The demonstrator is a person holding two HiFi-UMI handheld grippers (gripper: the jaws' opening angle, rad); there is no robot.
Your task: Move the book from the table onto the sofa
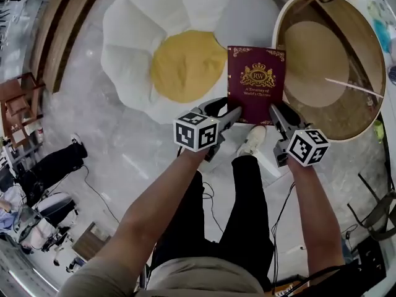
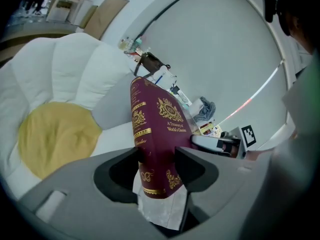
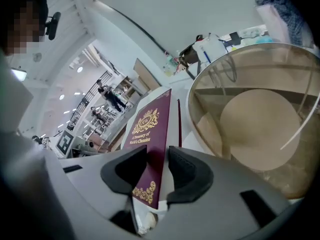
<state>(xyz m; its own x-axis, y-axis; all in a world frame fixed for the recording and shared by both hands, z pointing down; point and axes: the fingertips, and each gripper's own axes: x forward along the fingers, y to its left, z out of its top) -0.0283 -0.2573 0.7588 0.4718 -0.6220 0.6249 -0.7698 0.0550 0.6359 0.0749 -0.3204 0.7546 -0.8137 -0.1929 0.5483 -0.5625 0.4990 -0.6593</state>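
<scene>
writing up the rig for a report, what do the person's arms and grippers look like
Left gripper and right gripper match: grey moulded bodies with dark, curved jaws, each carrying a white cube printed with black square markers. No cable shows on either. The forearms are bare, with no sleeves reaching them; the person wears a beige top and black trousers.

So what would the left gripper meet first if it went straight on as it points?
Probably a white petal of the sofa, just beyond the book that the left gripper holds; depth is unclear.
</scene>
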